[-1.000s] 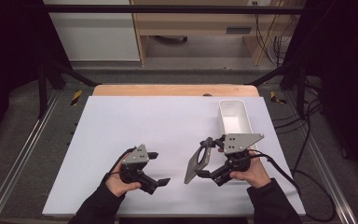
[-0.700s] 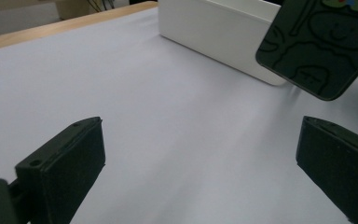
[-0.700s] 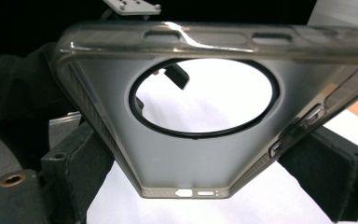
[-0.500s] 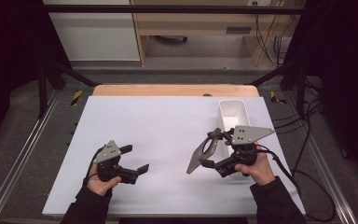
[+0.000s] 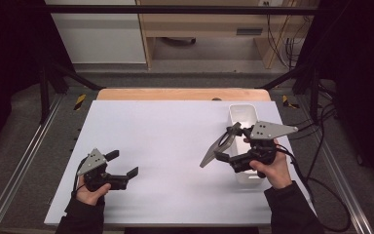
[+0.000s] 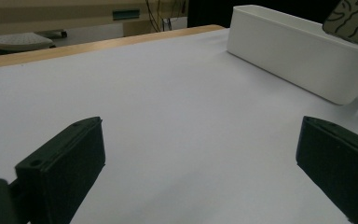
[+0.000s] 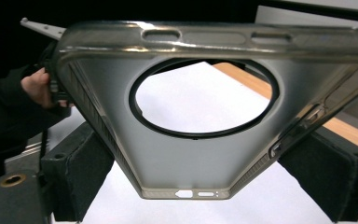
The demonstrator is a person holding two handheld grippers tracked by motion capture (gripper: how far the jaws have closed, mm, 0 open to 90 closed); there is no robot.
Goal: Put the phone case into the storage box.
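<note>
White paper covered the table (image 5: 165, 141). Beside the white bin (image 5: 242, 115), the right gripper (image 5: 222, 144) clamped a translucent phone case (image 5: 216, 148) above the surface. Well apart, the left gripper (image 5: 122, 164) rested near the front edge, jaws spread, holding nothing.

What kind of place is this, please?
Probably a lab bench for recording handling: a white table in a metal frame, loose cables, and a hand-held tool gripping a phone case.
</note>
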